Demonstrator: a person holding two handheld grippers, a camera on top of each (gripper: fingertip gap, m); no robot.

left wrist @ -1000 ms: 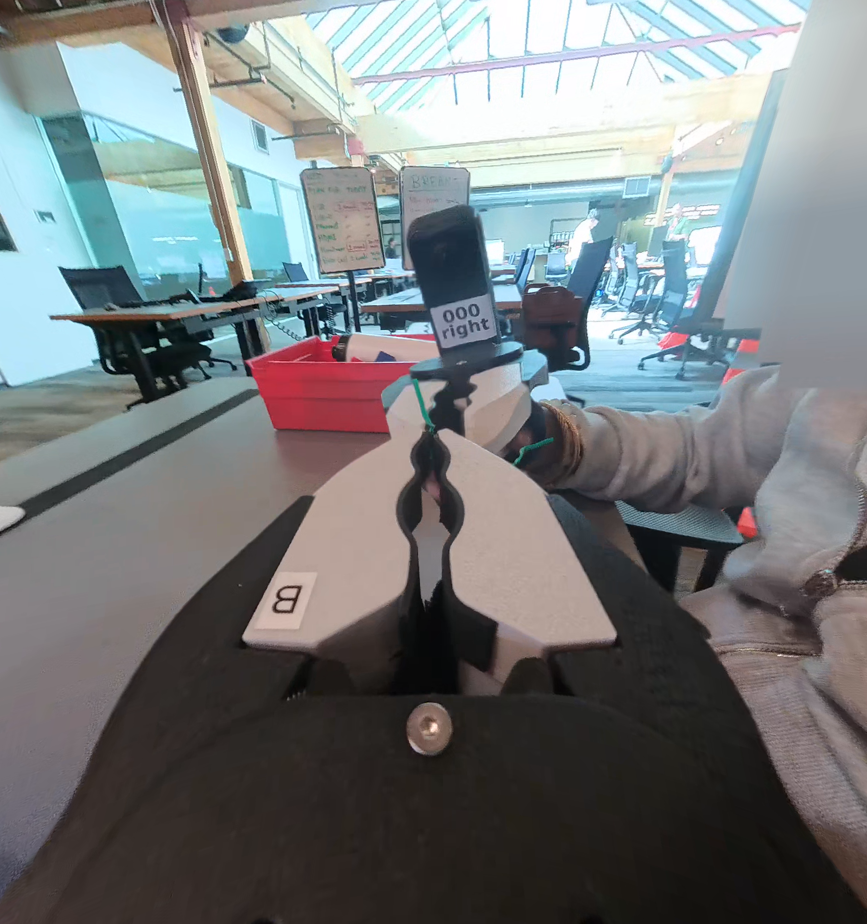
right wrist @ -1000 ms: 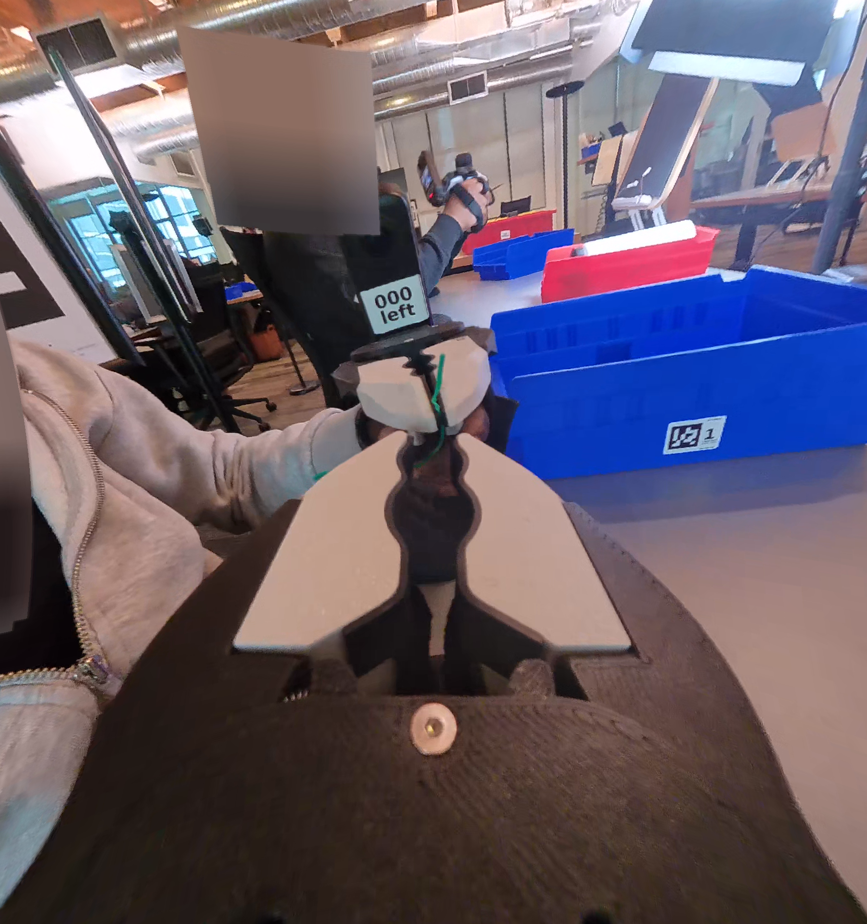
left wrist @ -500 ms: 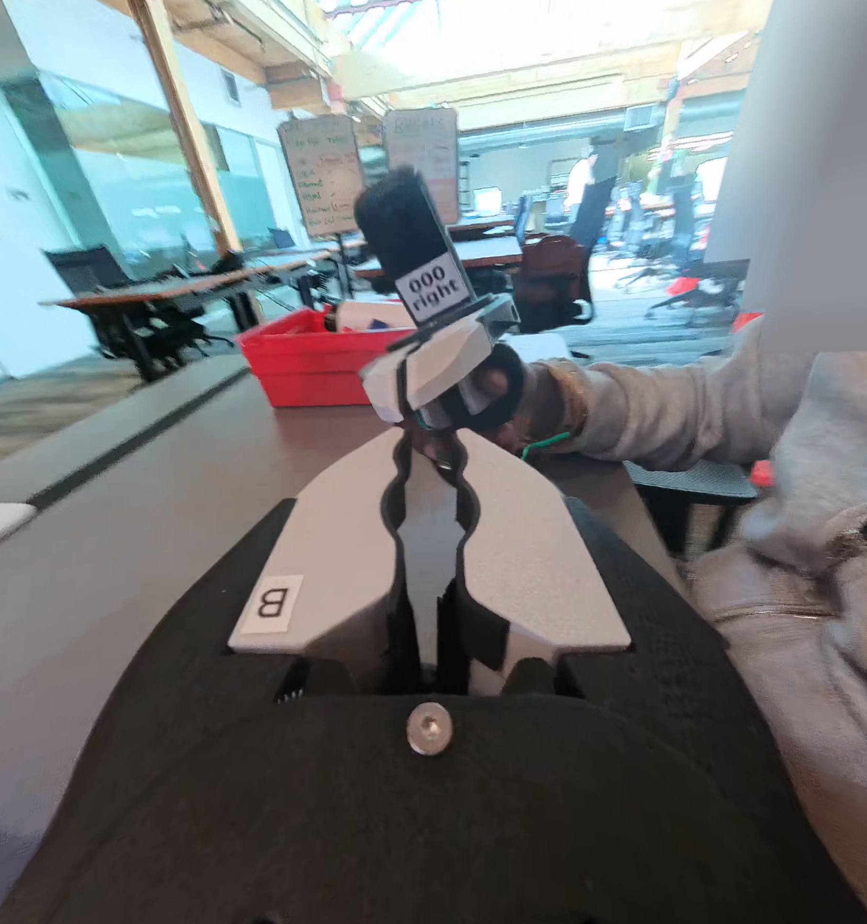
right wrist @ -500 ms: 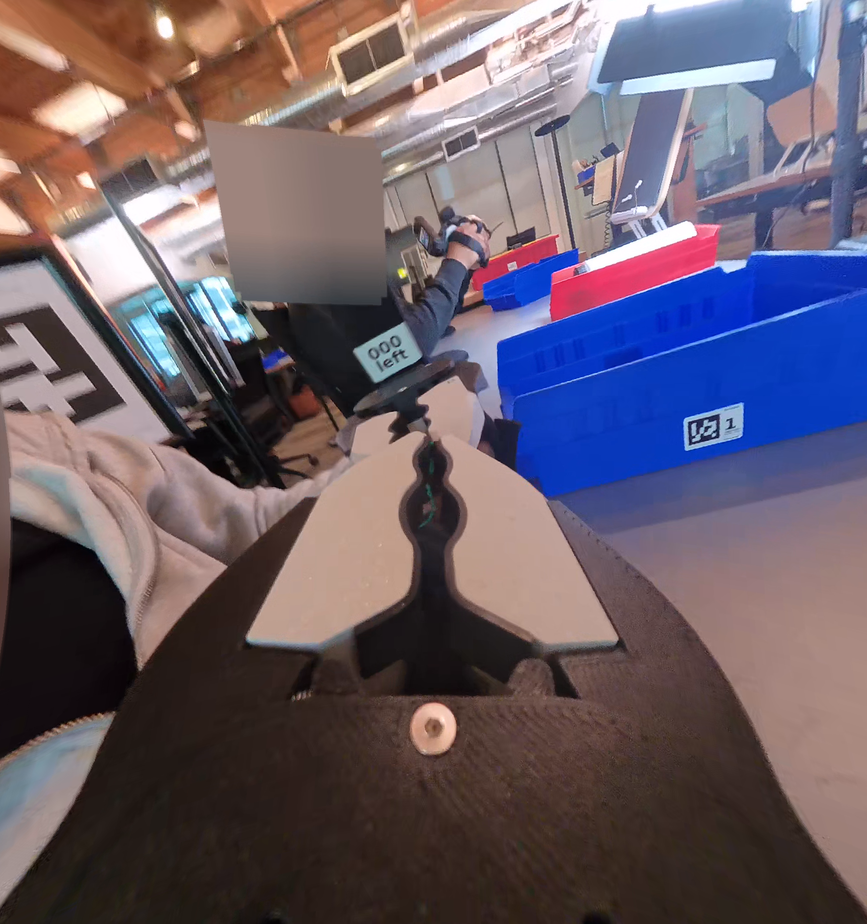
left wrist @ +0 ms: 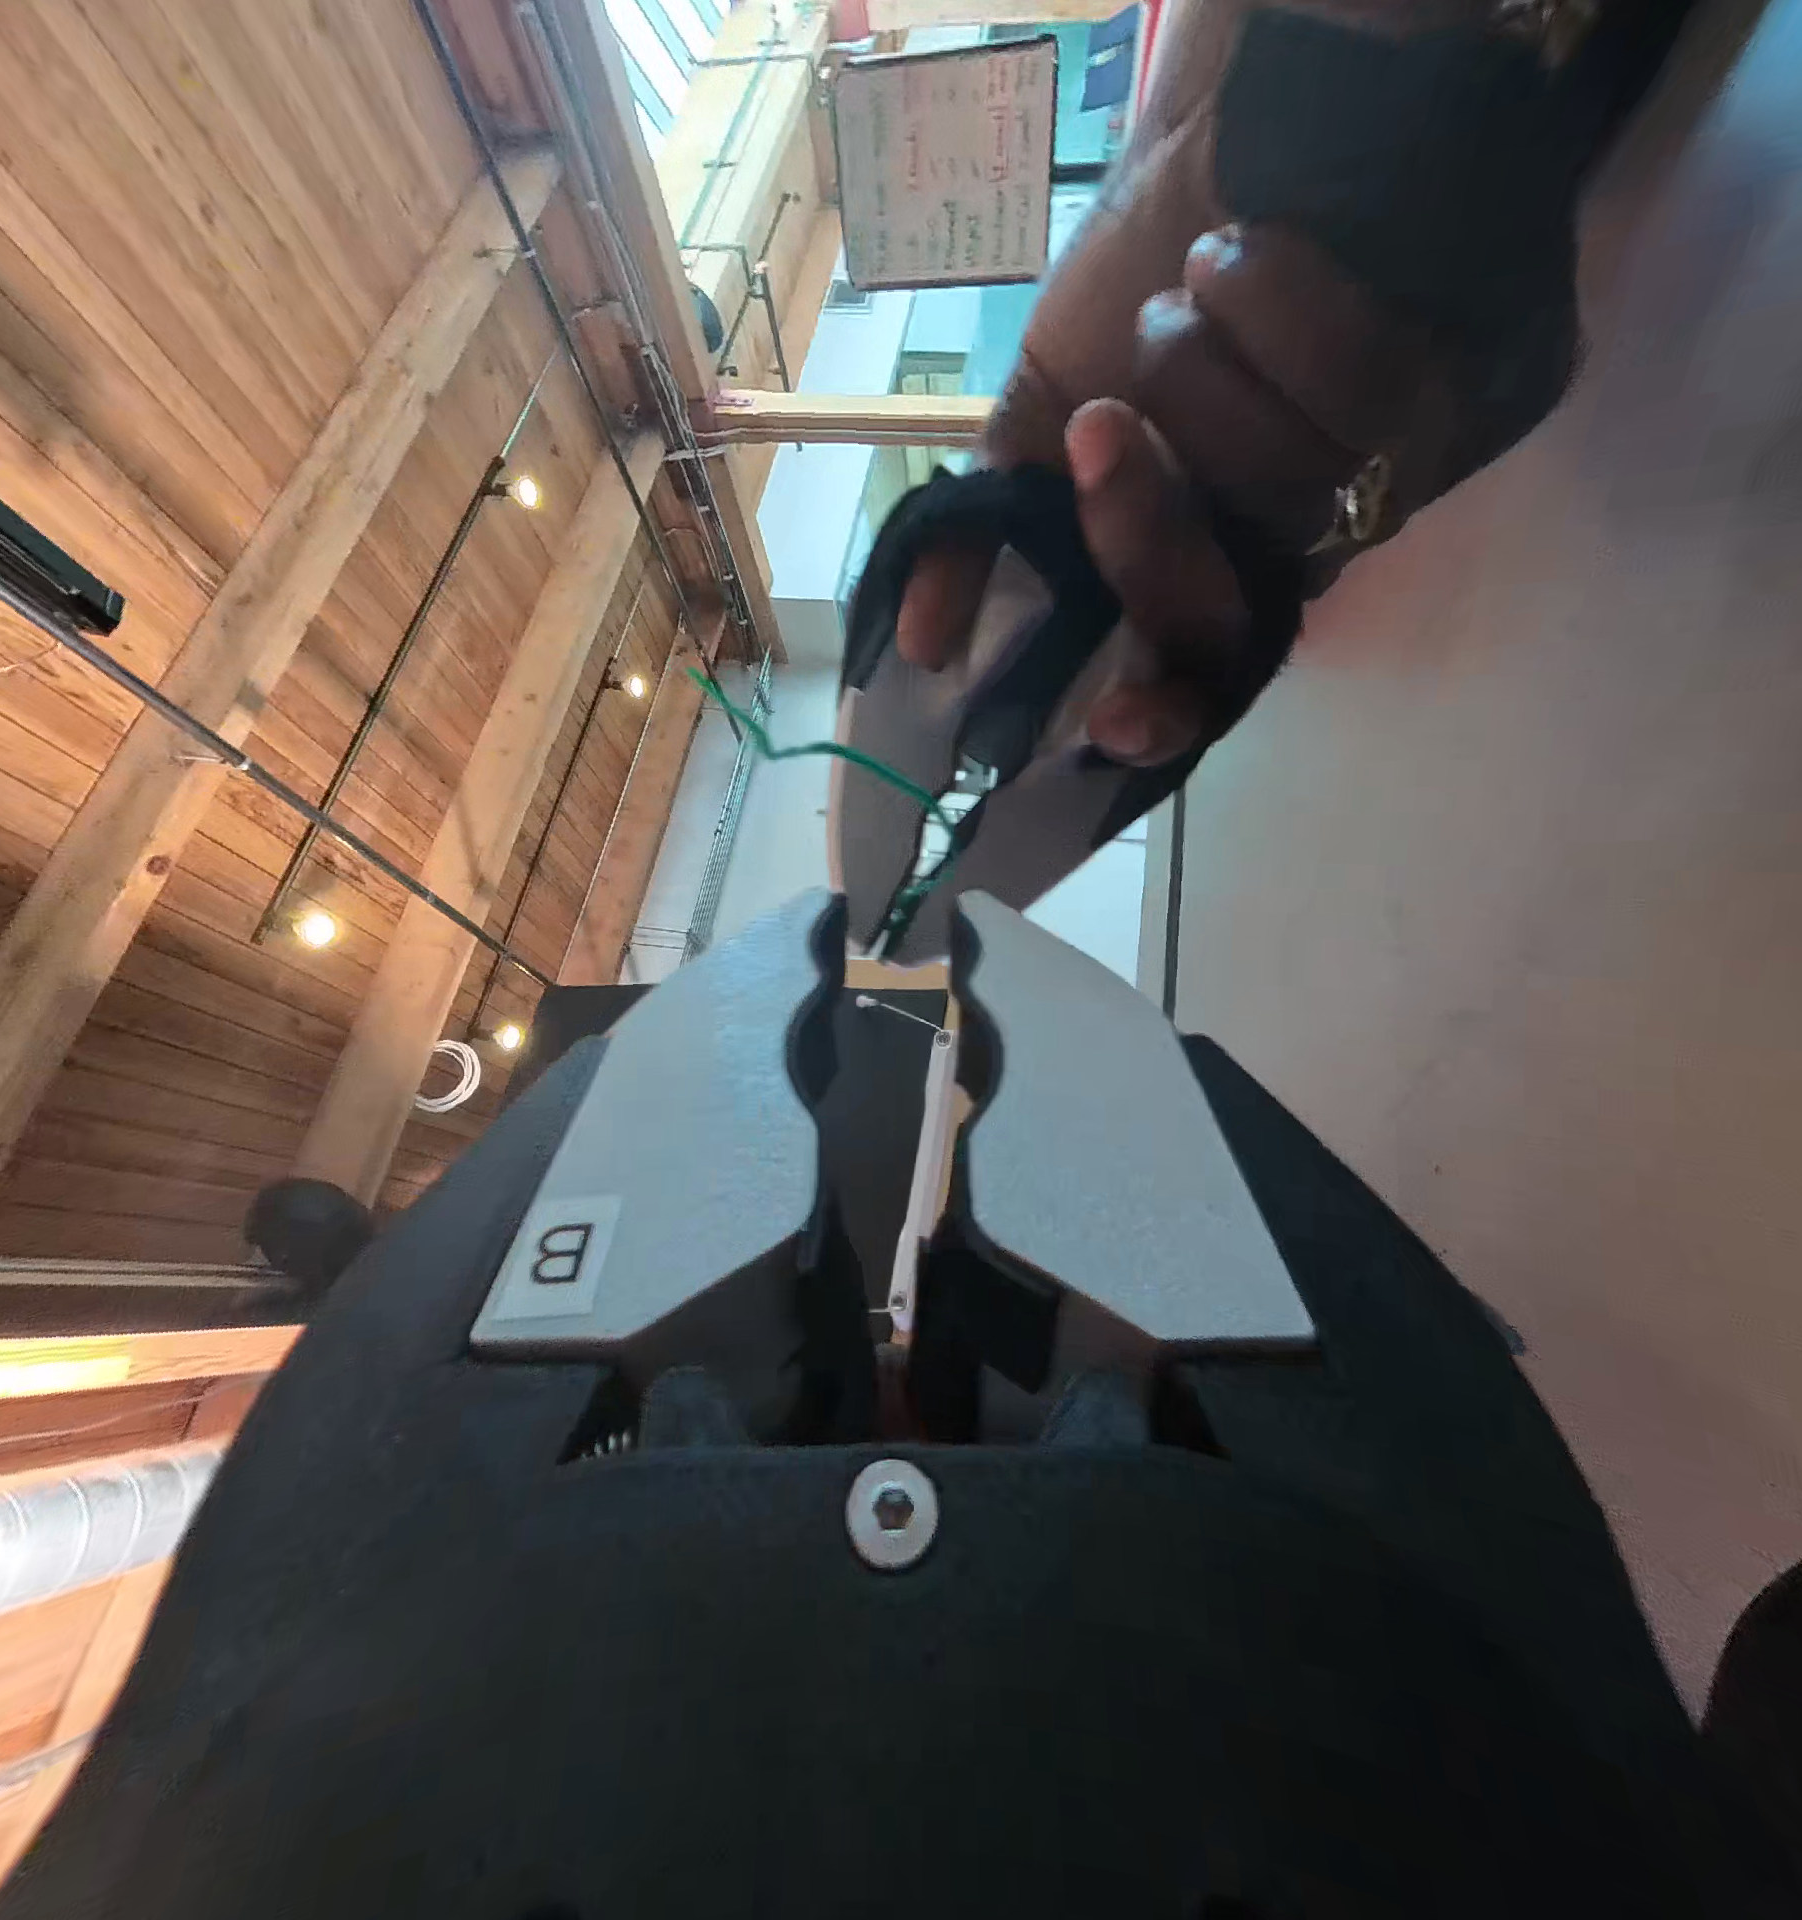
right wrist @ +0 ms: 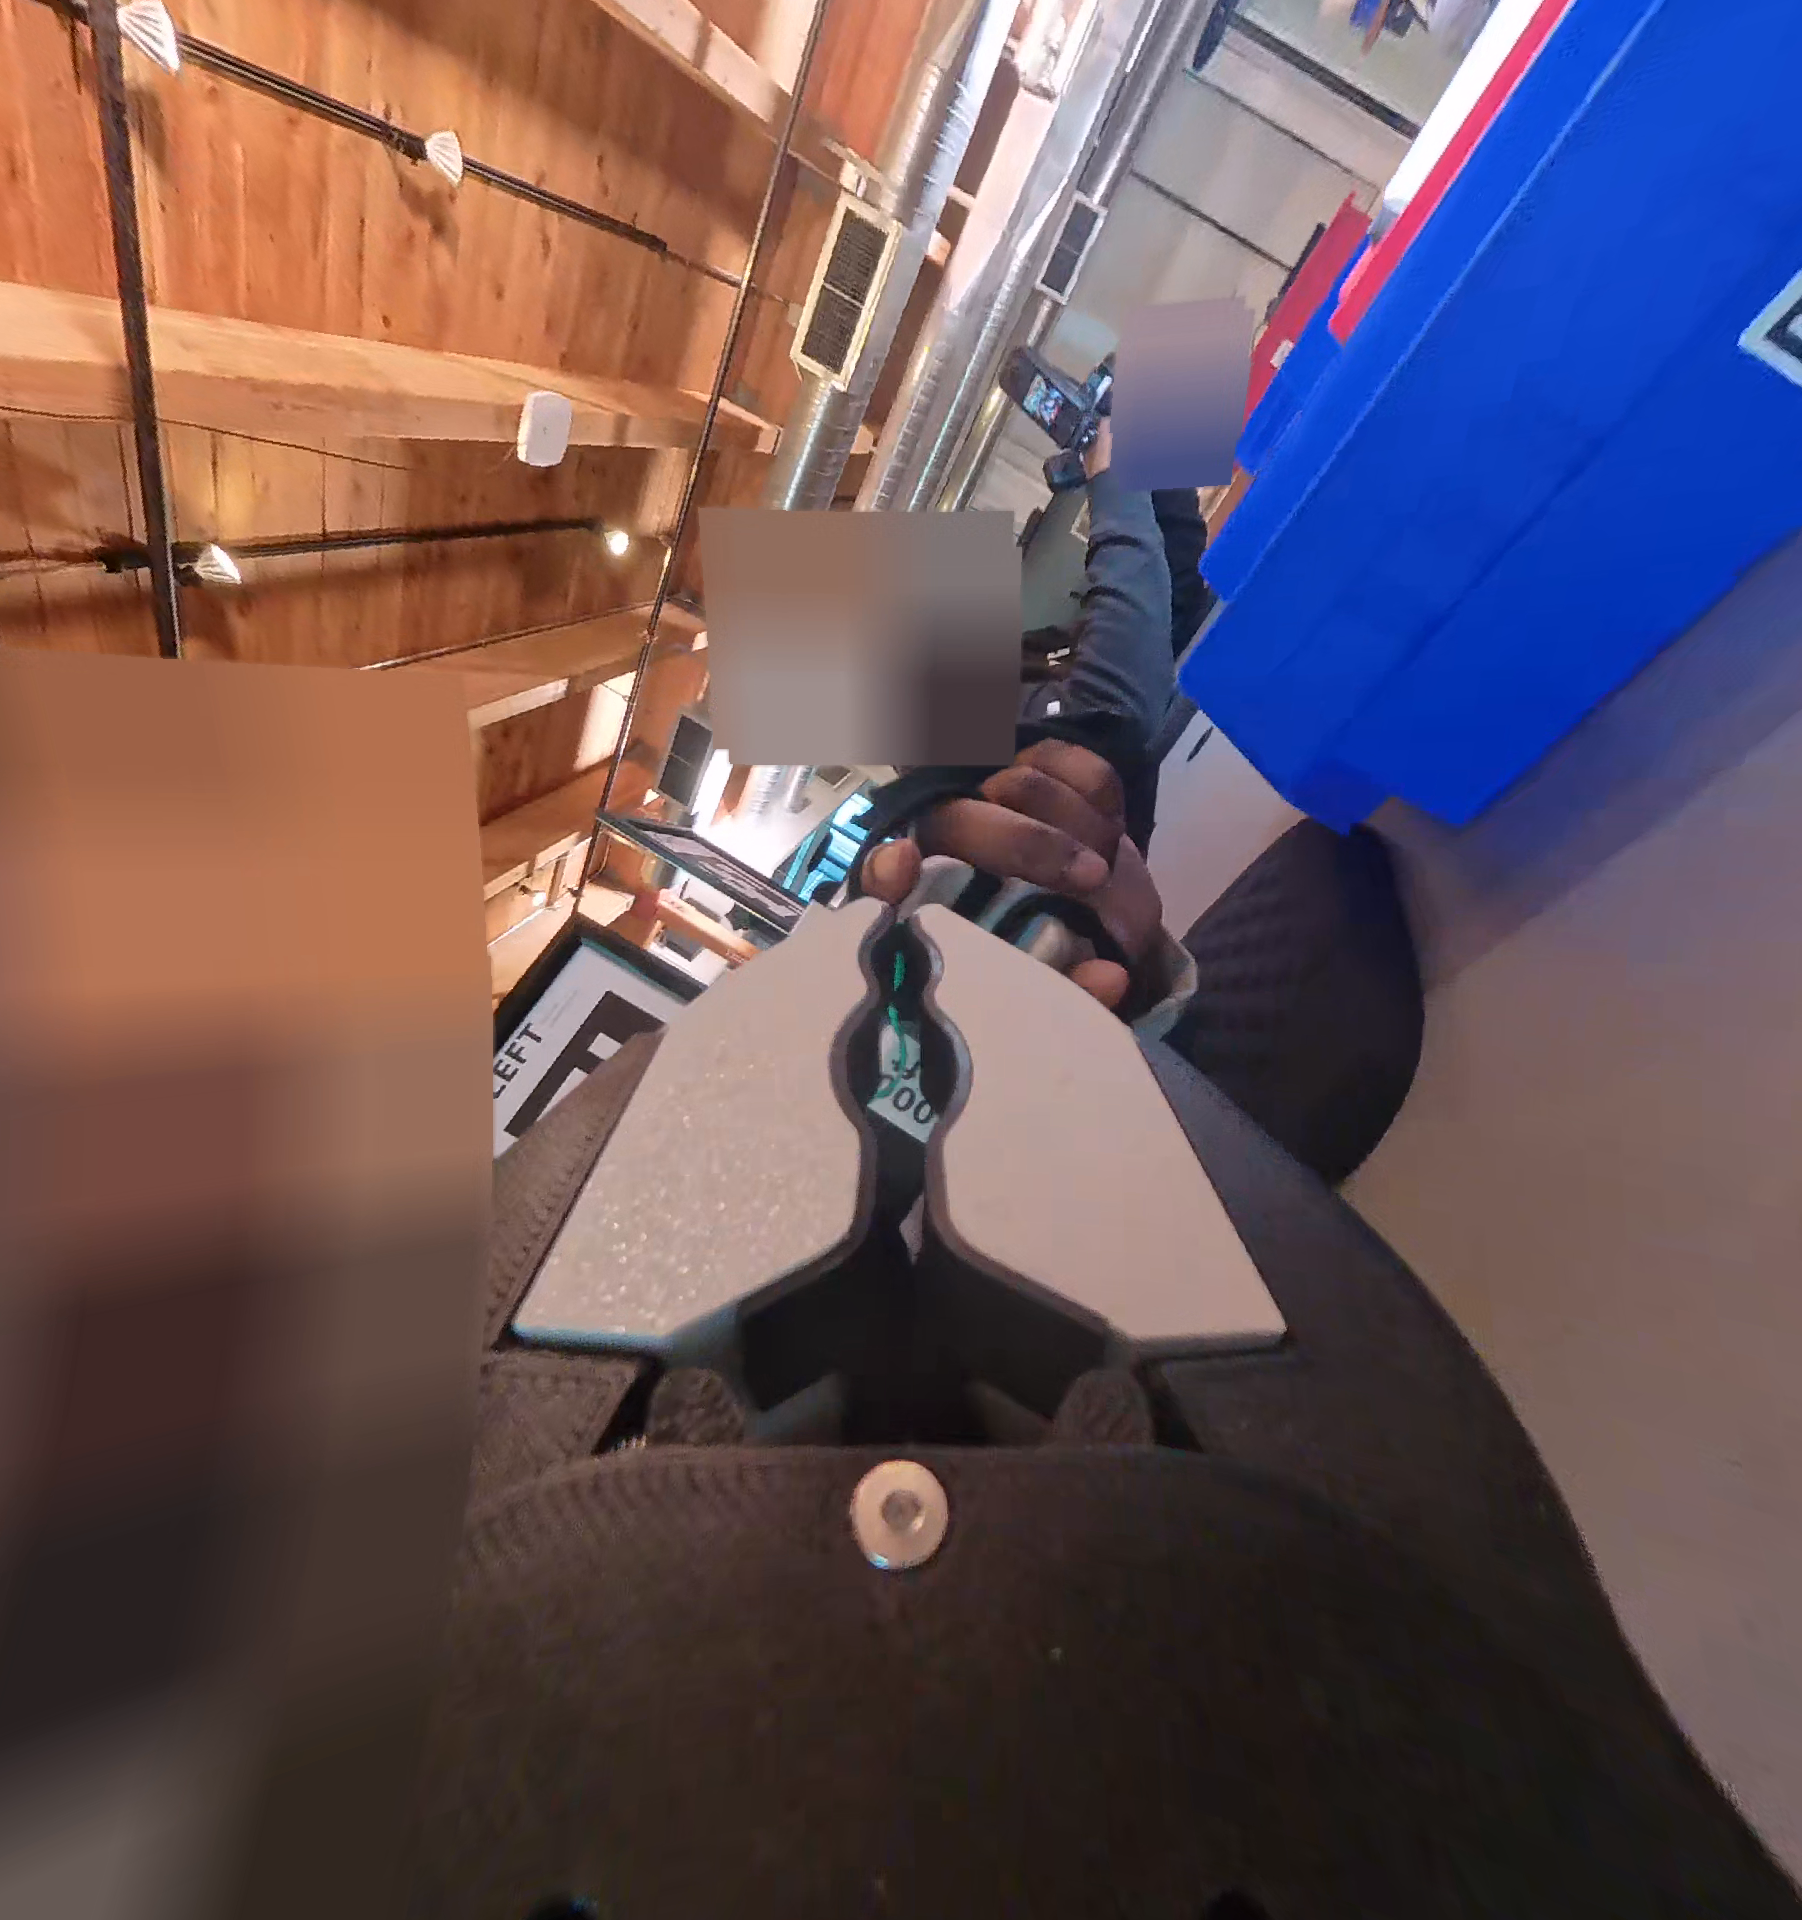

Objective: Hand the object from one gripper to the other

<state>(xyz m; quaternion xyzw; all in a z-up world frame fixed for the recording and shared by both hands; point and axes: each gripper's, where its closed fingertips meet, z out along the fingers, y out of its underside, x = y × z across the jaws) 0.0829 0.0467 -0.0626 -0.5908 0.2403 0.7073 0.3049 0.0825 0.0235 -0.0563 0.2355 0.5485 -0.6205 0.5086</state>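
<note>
Left wrist view
- Left hand-held gripper (left wrist: 892, 940): parted, a clear gap between its grey fingers, nothing in it.
- Right hand-held gripper (left wrist: 892, 935): straight ahead and just above, tips pointing down into that gap, closed on a thin green wire (left wrist: 845, 753).
- Wire's lie: runs up out of the right tips, free end bending off to the left; its pinched end sits just beyond the left tips.
- Hand (left wrist: 1167, 540): wrapped round the right tool.

Right wrist view
- Right hand-held gripper (right wrist: 905, 914): fingers nearly together, the green wire (right wrist: 897, 977) showing in the slot between them.
- Left tool: just past these tips; the hand (right wrist: 1042, 862) holds it.
- Blue bin (right wrist: 1562, 499): on the table (right wrist: 1603, 1143), to the right, well apart.

Judgement: the wire looks to belong to the right side now; the left one seems free to back straight away.
</note>
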